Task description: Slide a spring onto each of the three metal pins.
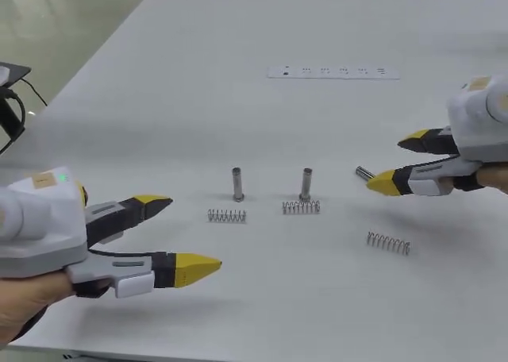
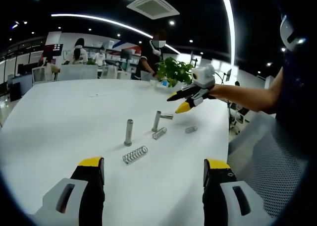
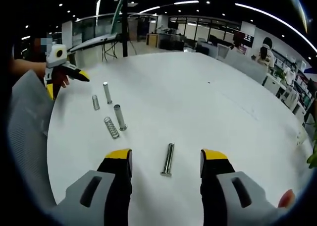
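Bench (image 1: 198, 116): pwr strip (image 1: 333, 73) behind pins (image 1: 236, 184).

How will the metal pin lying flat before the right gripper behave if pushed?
The lying pin is a smooth cylinder on a smooth table, so it would probably roll if nudged sideways. Its polished metal looks slippery and stiff; the open right gripper likely needs a centred squeeze.

Left gripper (image 1: 194, 232), at 8 o'clock in the head view: a white-grey housing and black jaws tipped with yellow wedges are seen. A green light (image 1: 62, 177) and a tan label (image 1: 44, 181) are carried on top. Right gripper (image 1: 384, 163), at 3 o'clock: same colours, tan sticker (image 1: 479, 84) on top. Grey slotted pieces (image 2: 64, 198) are fitted at the jaw bases. A dark top (image 2: 297, 87) is worn, with the forearm left uncovered.
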